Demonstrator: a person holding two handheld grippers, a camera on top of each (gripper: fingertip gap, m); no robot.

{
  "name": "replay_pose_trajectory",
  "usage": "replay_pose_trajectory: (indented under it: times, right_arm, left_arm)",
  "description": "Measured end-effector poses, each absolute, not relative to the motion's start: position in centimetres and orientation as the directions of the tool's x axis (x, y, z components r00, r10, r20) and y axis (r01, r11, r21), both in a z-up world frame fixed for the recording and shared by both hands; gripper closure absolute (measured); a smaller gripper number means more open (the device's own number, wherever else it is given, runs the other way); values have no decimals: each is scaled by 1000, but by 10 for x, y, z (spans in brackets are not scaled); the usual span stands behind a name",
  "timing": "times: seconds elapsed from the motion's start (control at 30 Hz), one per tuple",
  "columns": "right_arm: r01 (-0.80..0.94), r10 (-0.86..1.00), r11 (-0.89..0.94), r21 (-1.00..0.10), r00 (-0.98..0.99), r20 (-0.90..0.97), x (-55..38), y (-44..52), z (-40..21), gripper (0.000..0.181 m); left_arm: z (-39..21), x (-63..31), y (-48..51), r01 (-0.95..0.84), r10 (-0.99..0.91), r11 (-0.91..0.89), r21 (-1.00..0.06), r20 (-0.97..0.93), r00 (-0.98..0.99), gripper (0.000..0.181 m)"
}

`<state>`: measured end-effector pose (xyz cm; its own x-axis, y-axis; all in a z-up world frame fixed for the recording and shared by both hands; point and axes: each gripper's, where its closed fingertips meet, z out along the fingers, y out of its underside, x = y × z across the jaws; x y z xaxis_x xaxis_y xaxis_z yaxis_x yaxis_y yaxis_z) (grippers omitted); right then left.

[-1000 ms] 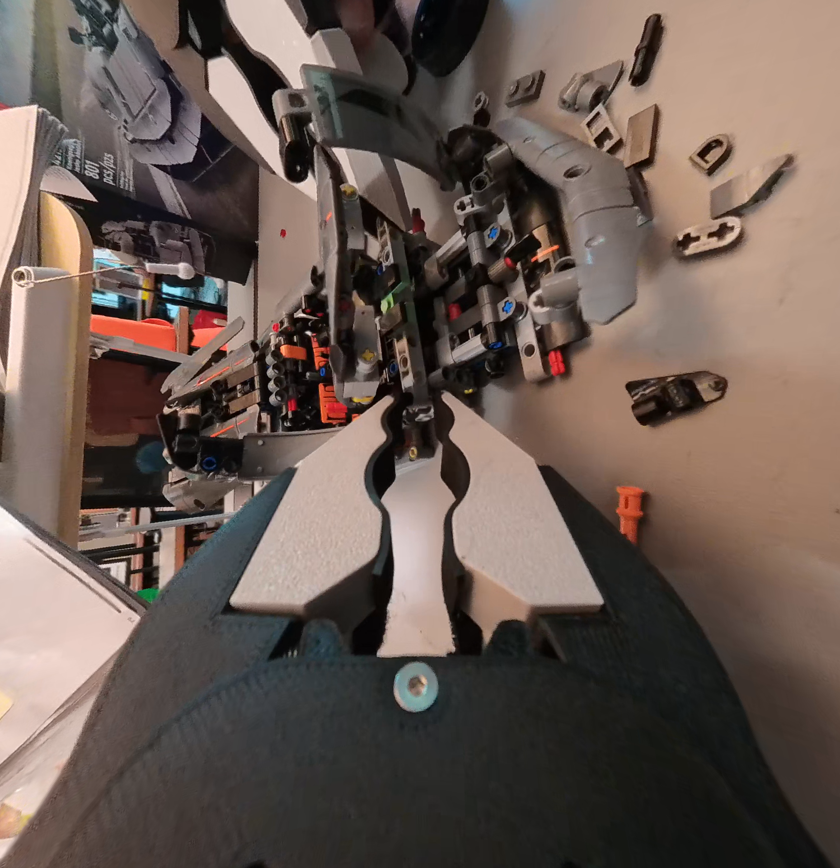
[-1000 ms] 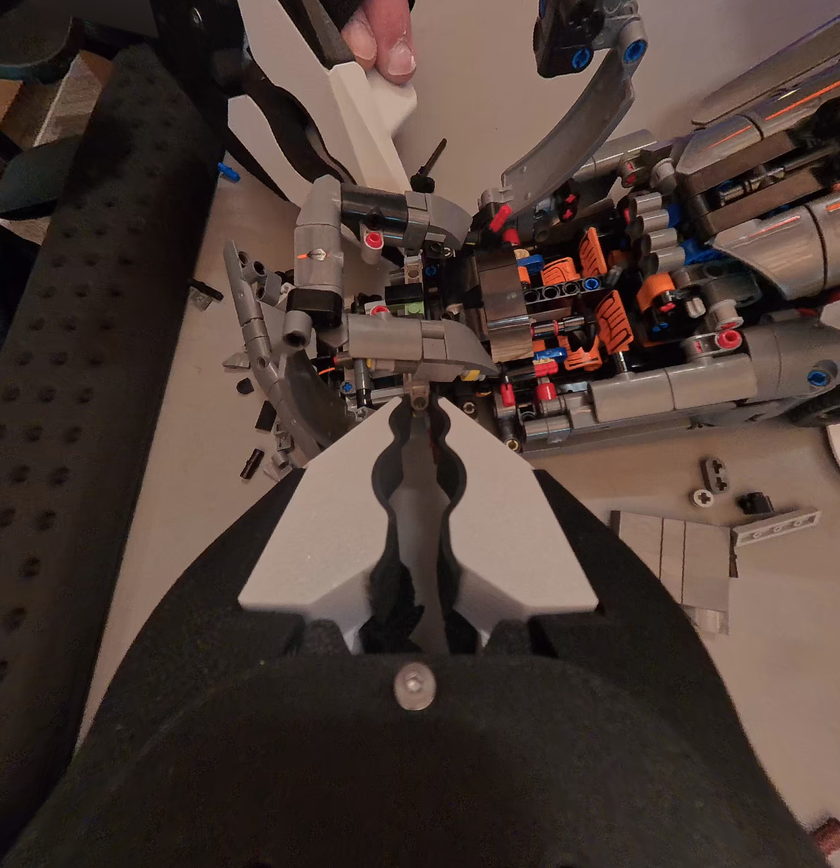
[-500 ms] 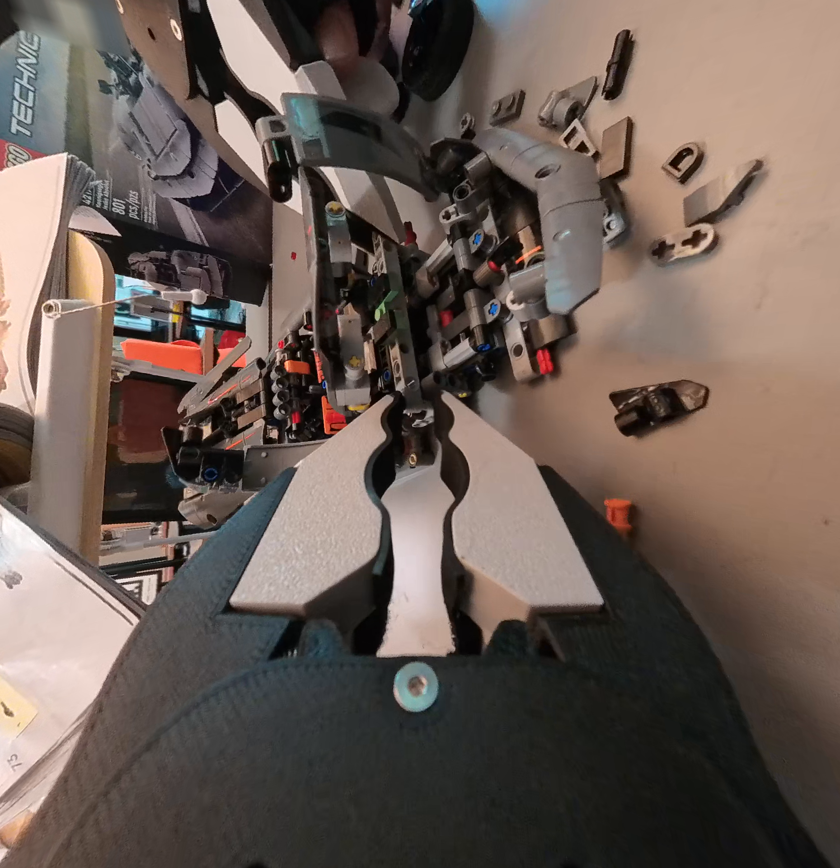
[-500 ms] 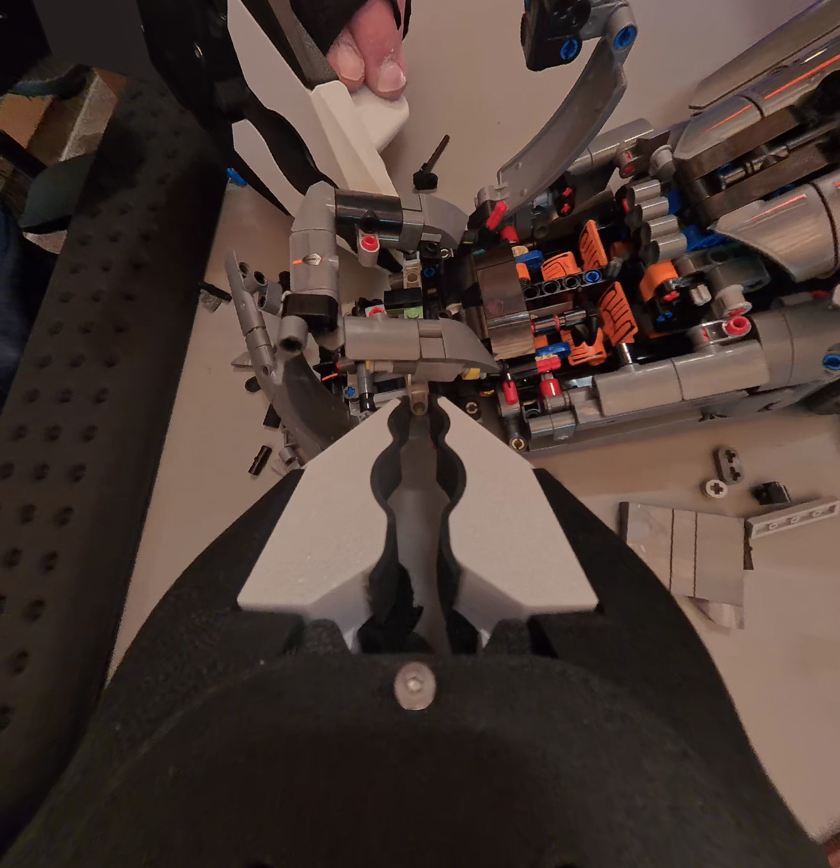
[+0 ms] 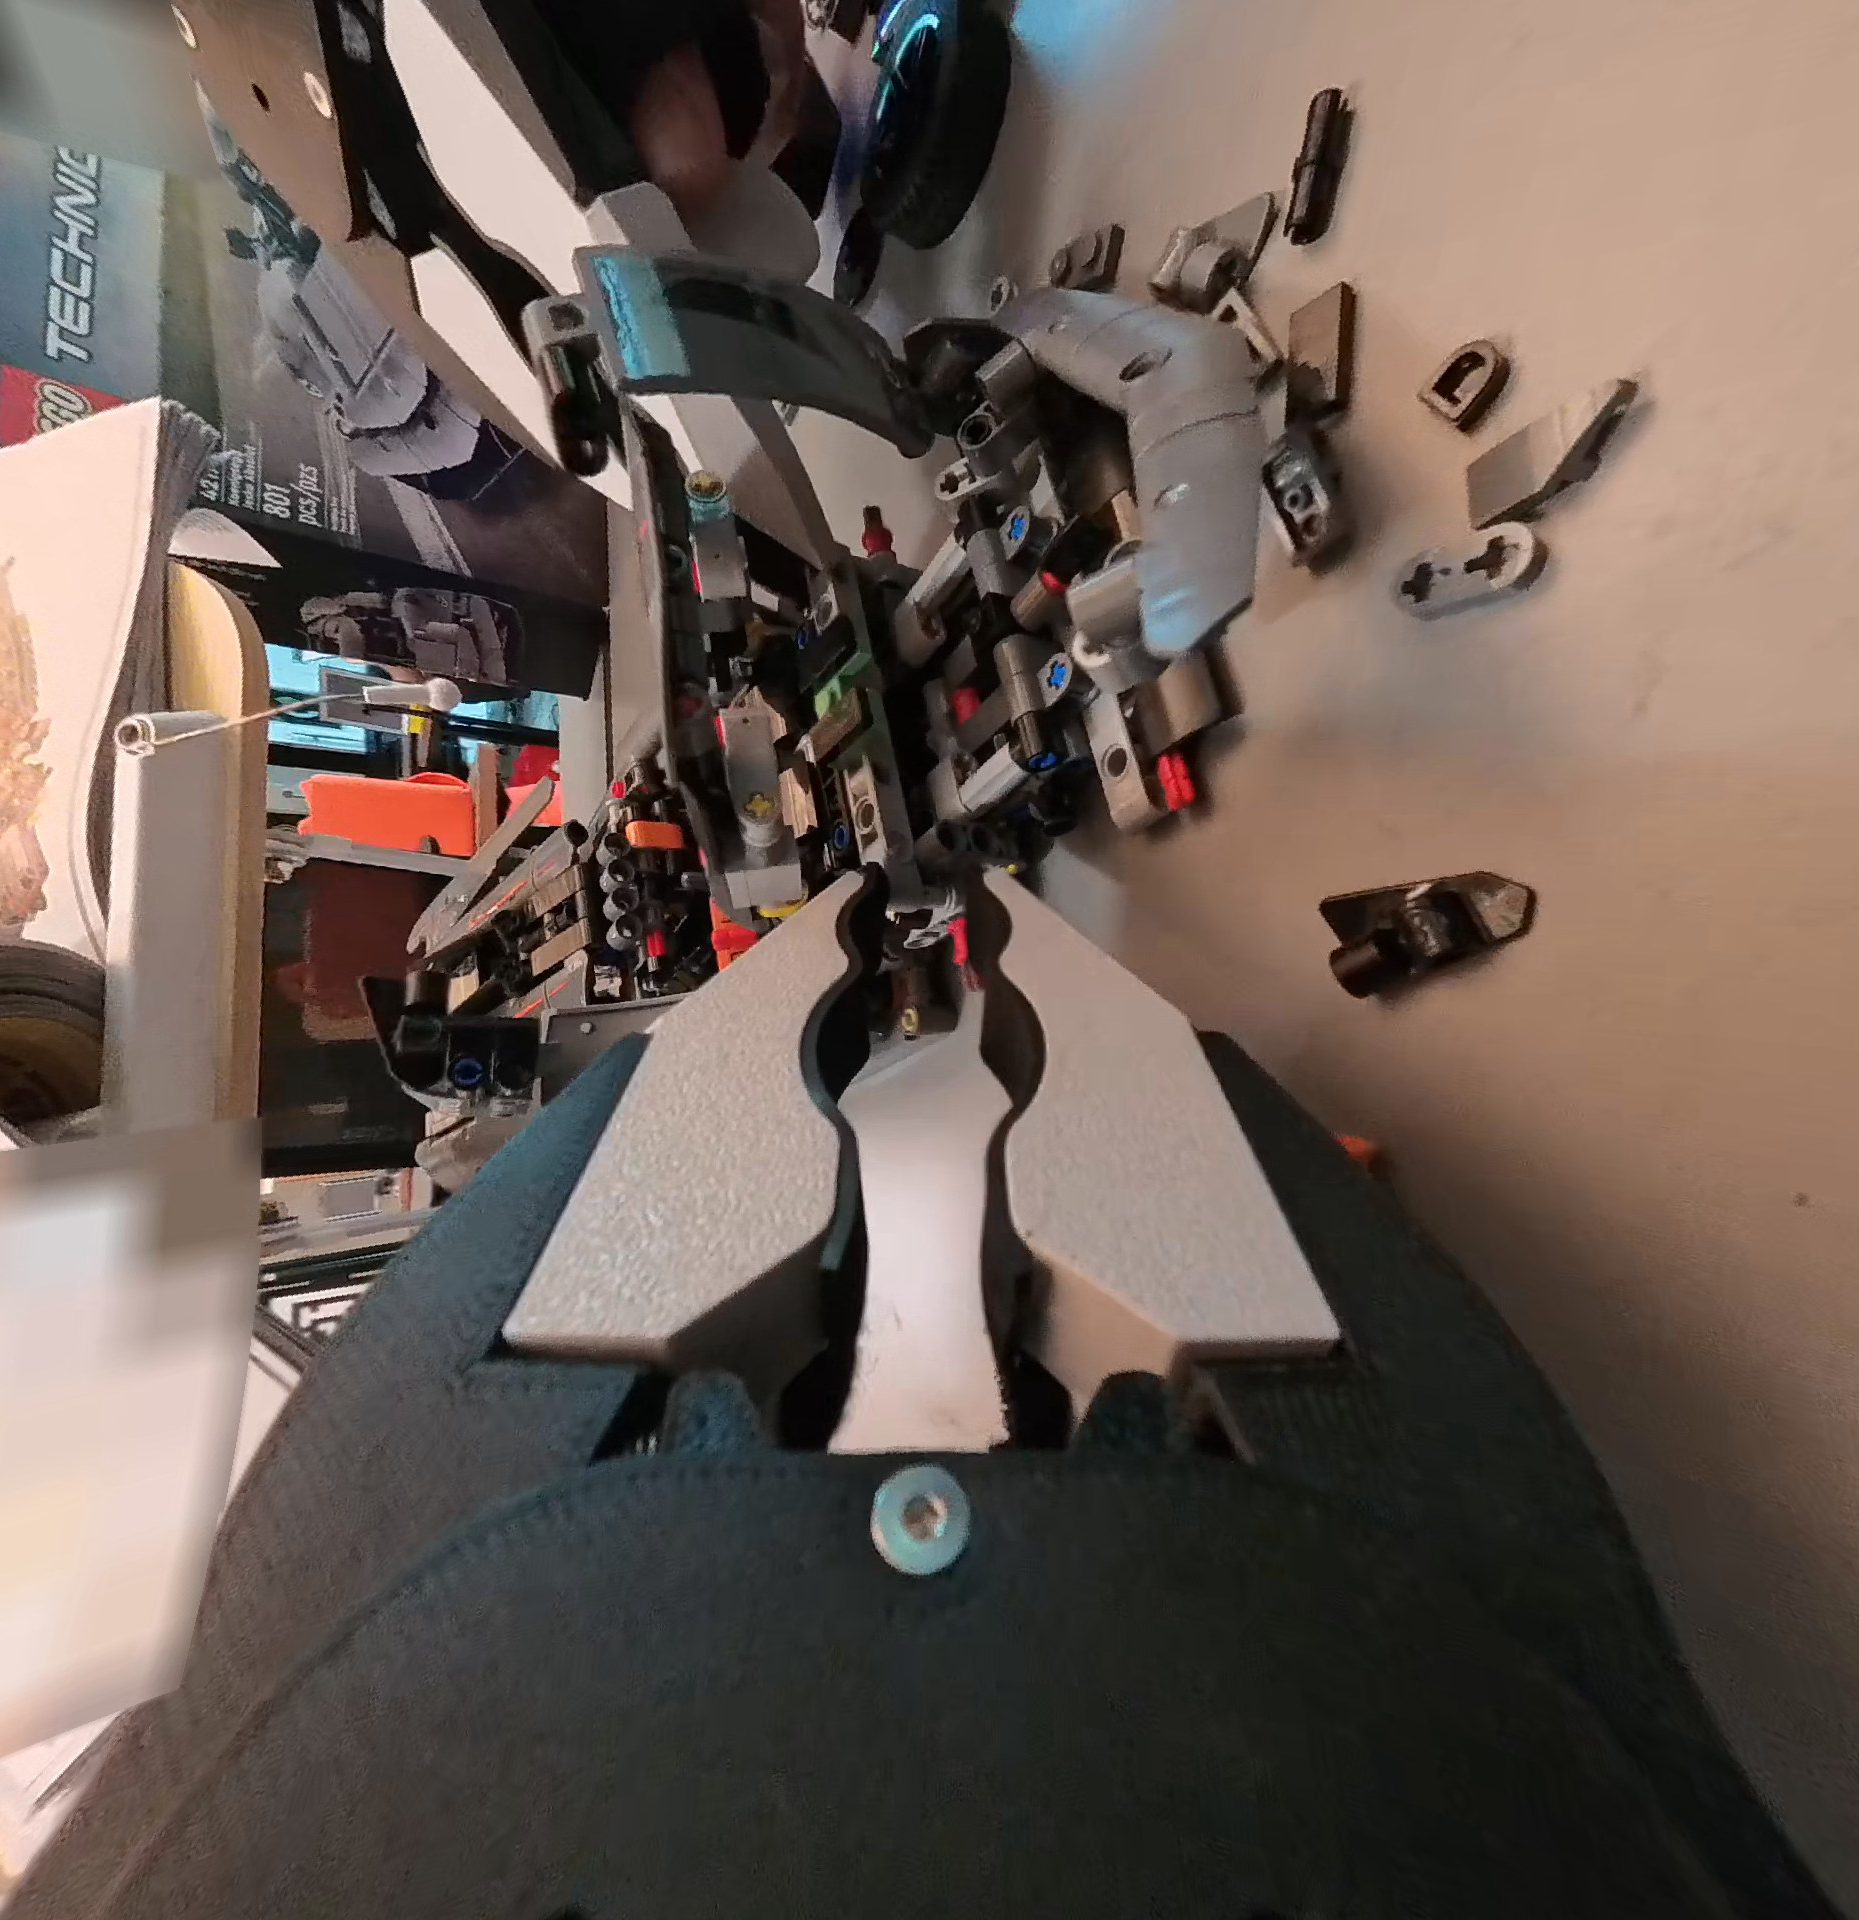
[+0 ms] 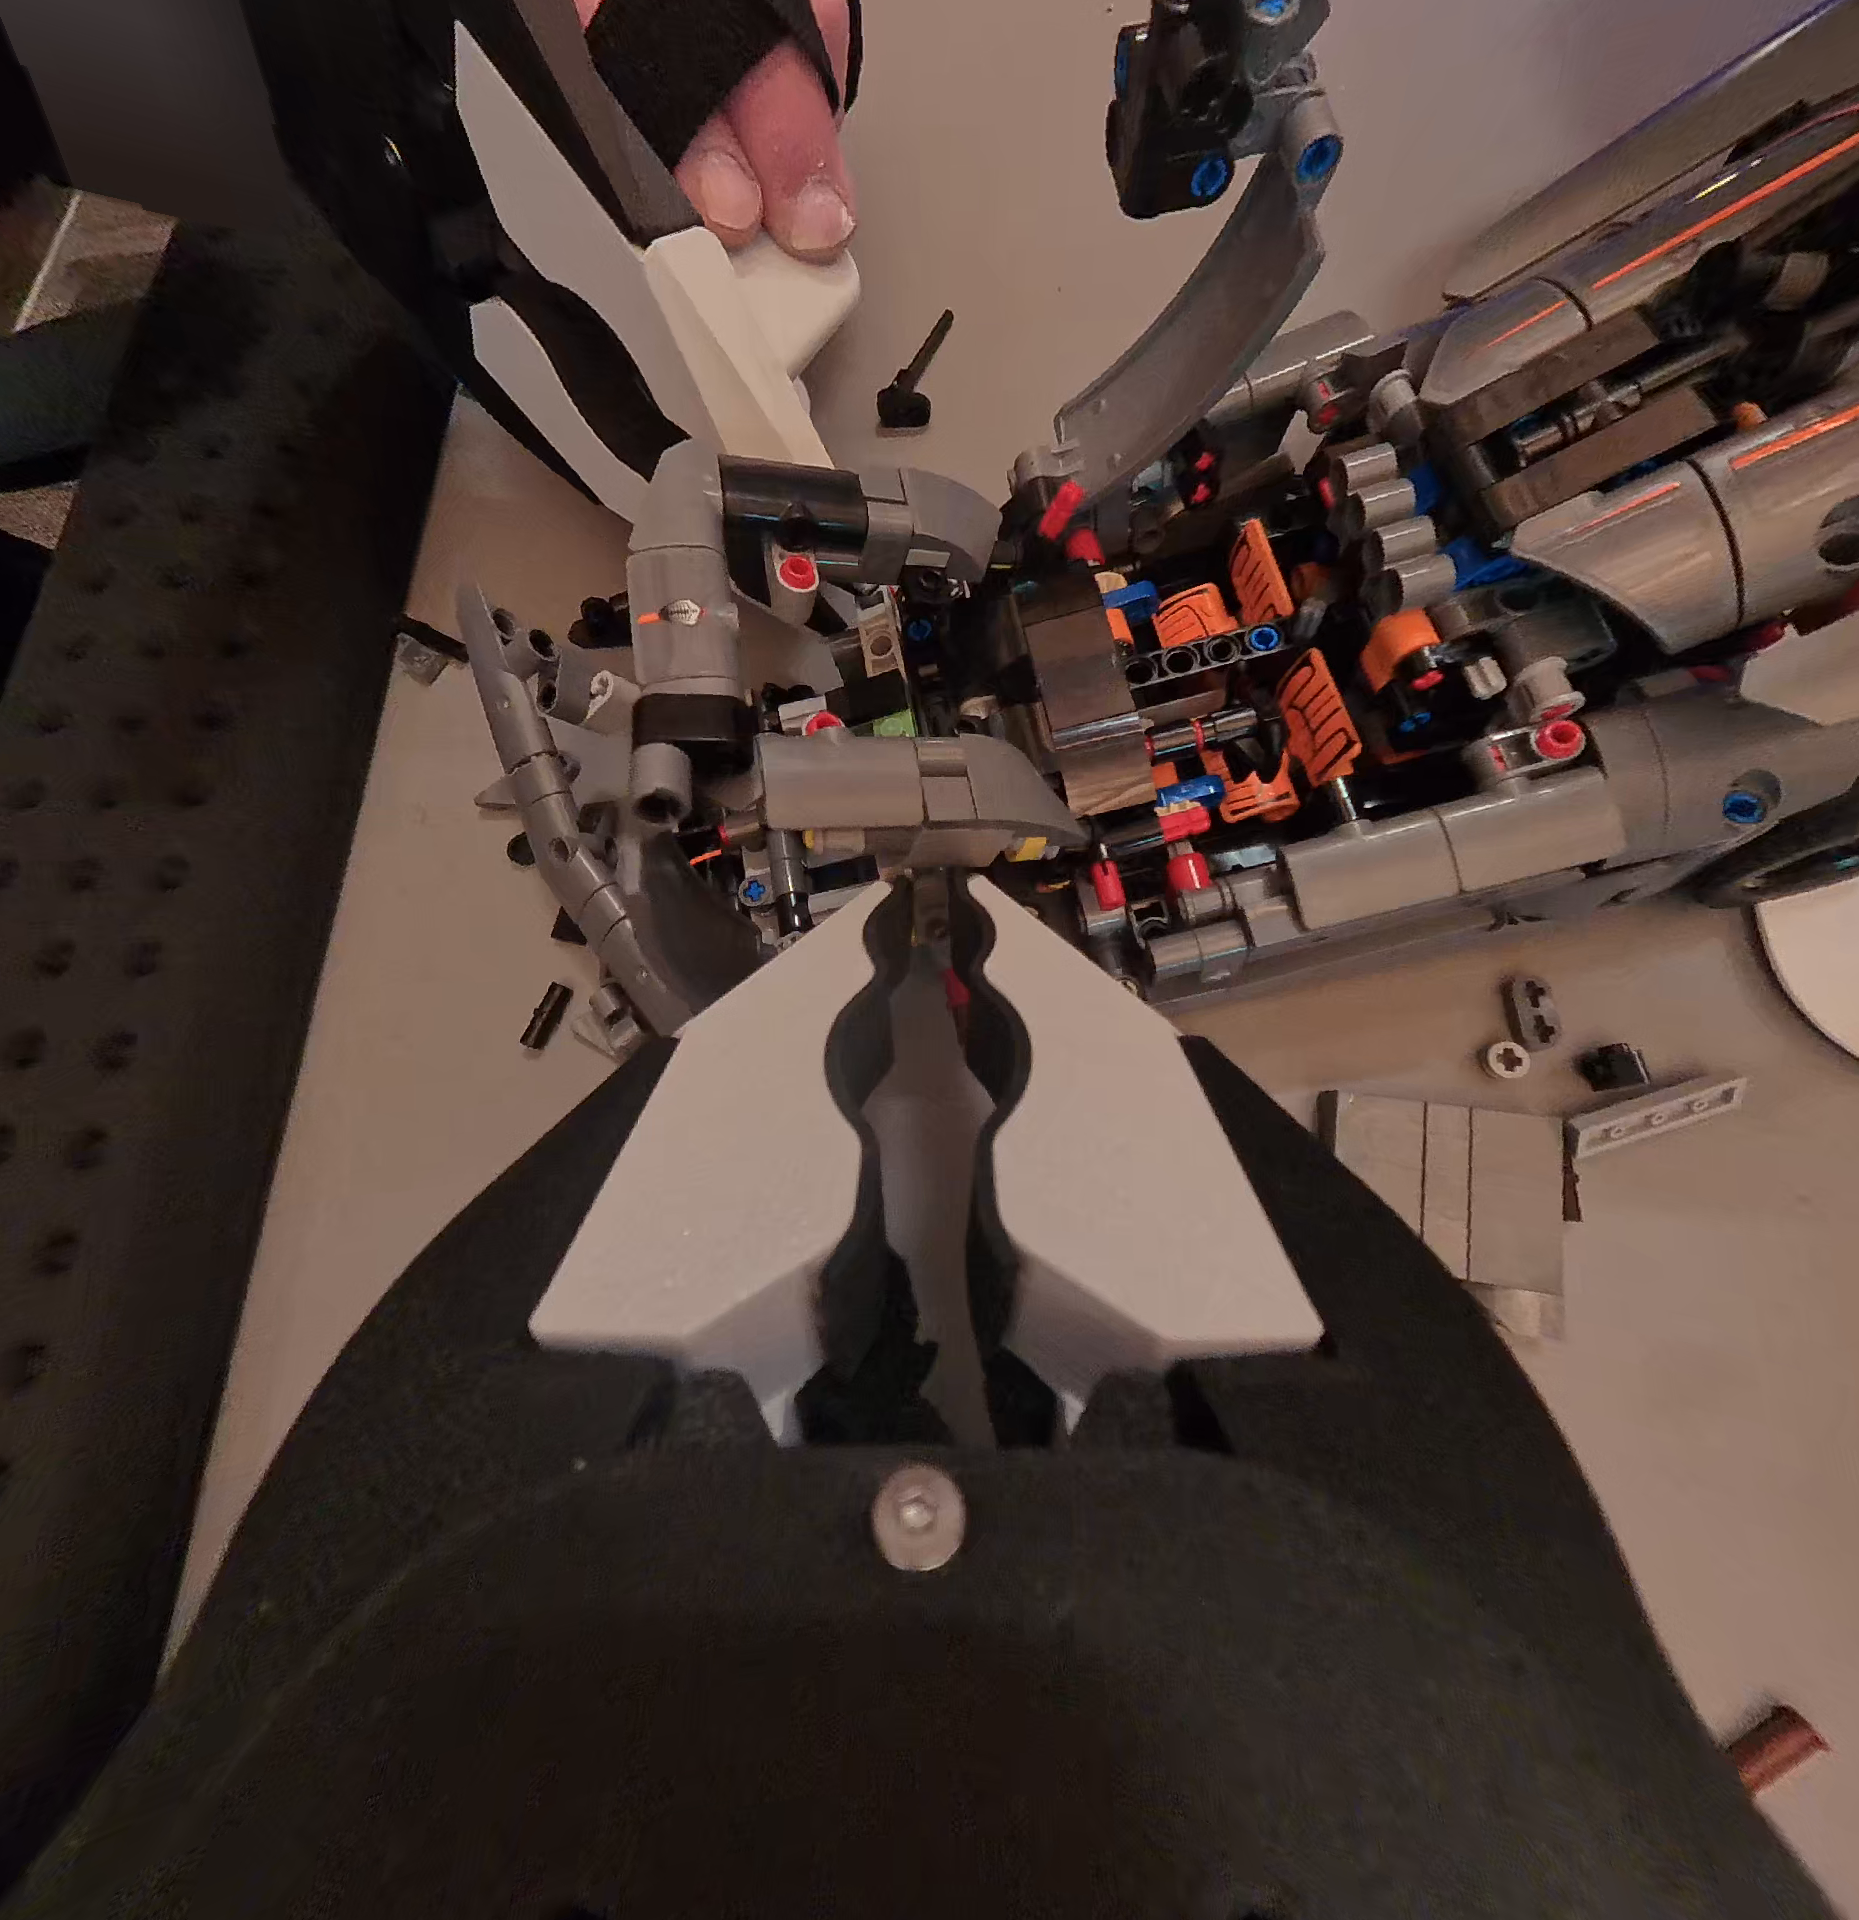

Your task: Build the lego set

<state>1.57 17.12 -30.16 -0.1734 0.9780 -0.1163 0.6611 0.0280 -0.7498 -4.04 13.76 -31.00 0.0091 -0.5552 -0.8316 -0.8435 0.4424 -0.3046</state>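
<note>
The half-built grey, black and orange lego car model (image 5: 800,665) lies on the beige table, and shows in the right wrist view (image 6: 1268,707) too. My left gripper (image 5: 922,891) is shut on a dark frame piece at the model's near edge. My right gripper (image 6: 930,891) is shut on a small dark and tan pin piece under the model's grey nose panel (image 6: 904,790). A curved grey arch (image 6: 1216,301) sticks up from the model. The other gripper's white finger (image 6: 738,332), held by a hand, touches the model's far corner.
Loose grey and black parts (image 5: 1470,566) and a black piece (image 5: 1424,930) lie right of the model. A wheel (image 5: 935,125), the set's box (image 5: 312,343) and a booklet (image 5: 63,623) are behind. A flat grey panel (image 6: 1444,1184) and a dimpled black pad (image 6: 125,831) flank my right gripper.
Both views have closed in on the model, which has turned a little. Both grippers have kept their hold. The hand on the other gripper shows more in the right wrist view.
</note>
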Motion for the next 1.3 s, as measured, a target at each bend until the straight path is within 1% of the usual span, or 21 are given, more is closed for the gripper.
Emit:
replay_pose_trajectory:
  times: [0.27,0.3,0.33,0.43,0.47,0.63,0.73,0.87,1.0,1.13,1.23,1.3]
  right_arm:
    - [674,978,13,-739,-162,-131,17,172,-302,178]
    - [676,978,9,-737,-161,-136,16,173,-302,178]
    - [677,977,5,-736,-160,-140,16,173,-303,178]
    - [684,978,4,-729,-155,-140,16,173,-303,178]
    - [685,976,5,-728,-161,-144,16,172,-303,181]
    - [669,982,1,-743,-143,-127,14,173,-303,181]
    - [671,981,3,-742,-145,-127,13,172,-303,181]
    - [659,979,-18,-752,-141,-147,11,174,-303,181]
    - [675,975,-41,-737,-134,-177,12,173,-306,181]
    - [661,971,-63,-748,-134,-200,13,175,-303,181]
    - [648,978,-57,-759,-115,-172,13,180,-299,181]
    - [645,980,-52,-763,-115,-164,14,181,-299,181]
  left_arm:
    - [-309,-40,139,-846,-558,432,-314,-830,23,172]
    - [-307,-40,141,-847,-550,424,-320,-834,40,178]
    - [-307,-40,141,-848,-560,419,-324,-827,39,179]
    - [-307,-40,141,-852,-554,419,-315,-832,36,180]
    - [-307,-39,140,-847,-550,430,-314,-835,30,181]
    - [-309,-41,143,-853,-533,430,-296,-846,25,181]
    - [-309,-41,143,-849,-559,414,-329,-827,48,181]
    - [-308,-41,146,-850,-558,410,-332,-828,54,181]
    - [-307,-43,149,-840,-623,361,-405,-775,106,181]
    - [-306,-43,151,-811,-684,319,-490,-712,161,181]
    - [-307,-43,153,-830,-654,333,-446,-744,138,181]
    - [-307,-41,153,-822,-674,318,-473,-723,155,181]
